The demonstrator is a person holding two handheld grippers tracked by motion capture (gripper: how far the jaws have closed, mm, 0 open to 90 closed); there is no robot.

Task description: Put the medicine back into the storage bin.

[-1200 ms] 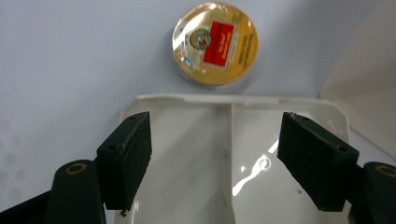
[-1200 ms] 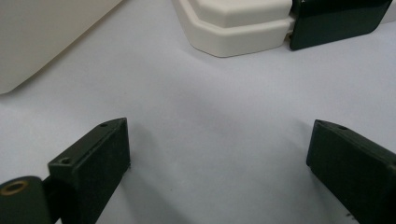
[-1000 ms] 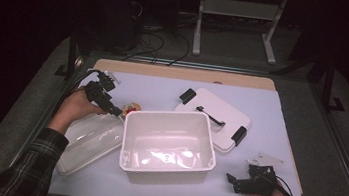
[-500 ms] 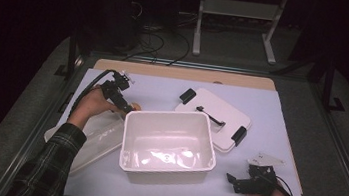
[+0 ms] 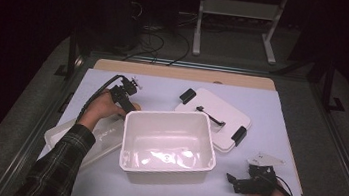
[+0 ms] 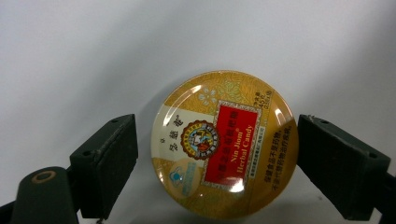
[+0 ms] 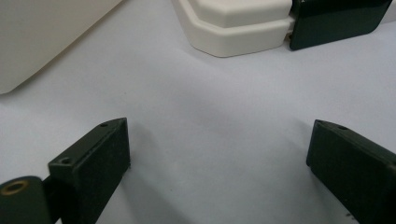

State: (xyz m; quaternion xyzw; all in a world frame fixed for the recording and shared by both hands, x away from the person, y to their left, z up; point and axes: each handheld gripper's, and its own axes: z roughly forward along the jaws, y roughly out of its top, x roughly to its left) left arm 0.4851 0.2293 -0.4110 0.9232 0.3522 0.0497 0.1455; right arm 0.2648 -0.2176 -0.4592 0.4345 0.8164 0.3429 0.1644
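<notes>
A round gold and red herbal candy tin lies flat on the pale table cover. My left gripper is open with a jaw on either side of the tin. The right jaw is almost at the tin's rim and the left jaw stands a small gap away. In the high view the left gripper points down just behind the back-left corner of a white plastic bin. My right gripper rests open near the front right of the table, and its own view has bare cover between the jaws.
A white lid with black latches lies behind the bin; its corner and one latch are ahead of the right gripper. A translucent lid lies left of the bin, under the person's left forearm.
My left gripper has moved right and slightly back, from the table's left side to the bin's back-left corner. The right gripper has stayed put.
</notes>
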